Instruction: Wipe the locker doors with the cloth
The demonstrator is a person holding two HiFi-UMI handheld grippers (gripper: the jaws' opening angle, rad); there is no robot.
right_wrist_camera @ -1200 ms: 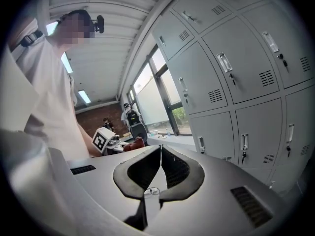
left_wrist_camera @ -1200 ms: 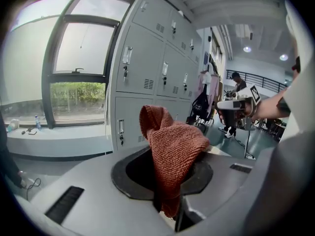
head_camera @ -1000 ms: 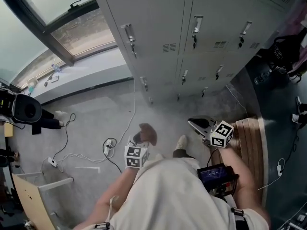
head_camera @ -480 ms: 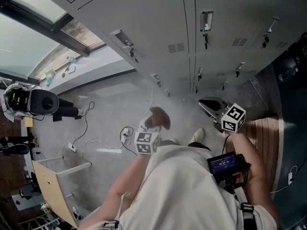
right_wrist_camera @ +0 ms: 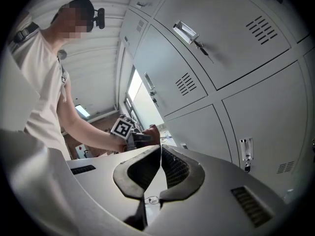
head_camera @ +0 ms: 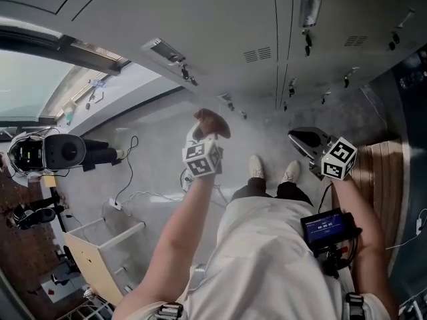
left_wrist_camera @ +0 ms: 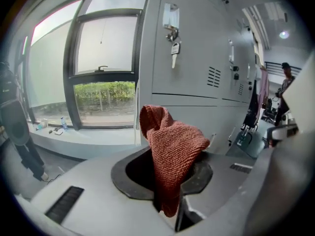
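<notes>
Two claws: the left claw [left_wrist_camera: 167,191] is clamped on a red cloth [left_wrist_camera: 172,146], the lockers [left_wrist_camera: 197,43] just ahead, perhaps untouched; the right claw [right_wrist_camera: 160,163] is pressed together, empty.

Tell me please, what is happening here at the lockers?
A person stands before grey lockers with a hand-held gripper in each hand. The left hand-held gripper is shut on a red cloth and held up near their doors; the cloth does not seem to touch a door. The right hand-held gripper is shut and empty.
</notes>
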